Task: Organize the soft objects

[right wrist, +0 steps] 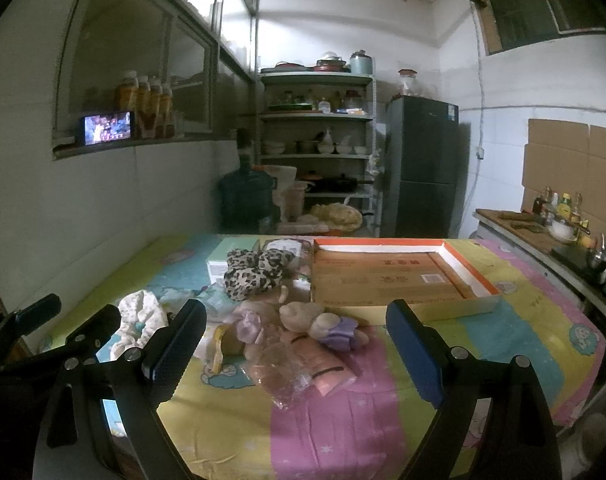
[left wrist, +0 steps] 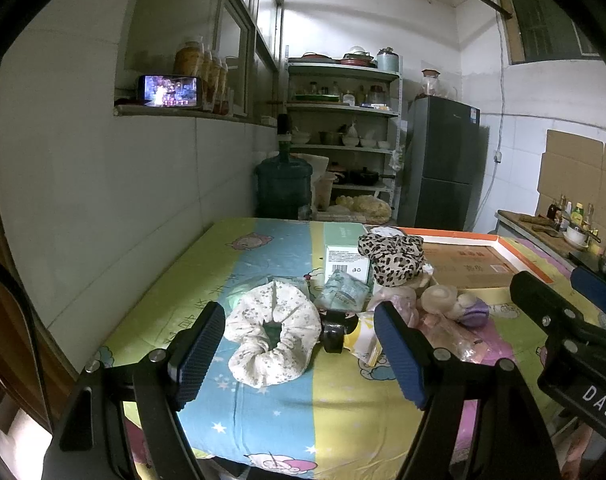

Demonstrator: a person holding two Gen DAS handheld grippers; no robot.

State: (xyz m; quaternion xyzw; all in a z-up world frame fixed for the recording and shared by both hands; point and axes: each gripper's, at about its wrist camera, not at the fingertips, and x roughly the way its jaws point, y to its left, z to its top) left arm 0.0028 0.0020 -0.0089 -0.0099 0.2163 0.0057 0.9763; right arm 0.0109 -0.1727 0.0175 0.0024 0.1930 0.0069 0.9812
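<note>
Lying between released left claw pads, floral scrunchie; right claw released too

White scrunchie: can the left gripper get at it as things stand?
Probably yes. The left gripper is open, the white scrunchie lies on the sheet right between its fingers, and nothing covers it.

The bedsheet runs in green, blue, yellow and pink stripes printed with cartoon figures and white stars. The scrunchie is cream with tiny grey flowers; another scrunchie is leopard-spotted, tan and black. The plush toy is beige with lilac clothing. The shallow box is brown cardboard rimmed orange and white. Both grippers' pads are dark blue on black frames.
</note>
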